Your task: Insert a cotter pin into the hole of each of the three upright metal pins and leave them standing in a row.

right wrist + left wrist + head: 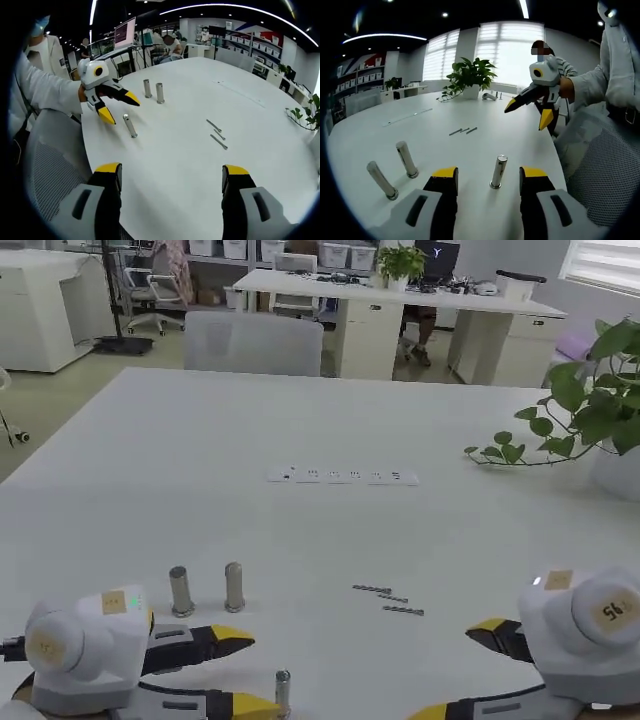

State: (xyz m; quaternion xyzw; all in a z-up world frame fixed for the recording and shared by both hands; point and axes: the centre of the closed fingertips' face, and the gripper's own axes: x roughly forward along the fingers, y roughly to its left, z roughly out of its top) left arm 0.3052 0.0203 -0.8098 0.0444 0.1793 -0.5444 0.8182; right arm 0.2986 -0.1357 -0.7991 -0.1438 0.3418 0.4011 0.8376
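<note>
Posts (234,586) upright; cotter pins (391,598) flat

Head view: I'm looking forward and down over the table (320,430) from its near edge. Left gripper view sits low, close to the nearest pin (498,171), facing across at the right gripper (525,117). Right gripper view sits higher, facing back at the left gripper (125,113). All three share the pins (234,587) and cotters (388,600).

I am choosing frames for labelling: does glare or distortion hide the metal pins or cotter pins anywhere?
Head view: even light, cotter pins tiny. Left gripper view: bright windows behind, fisheye leans the metal pins. Right gripper view: table edge bends.
</note>
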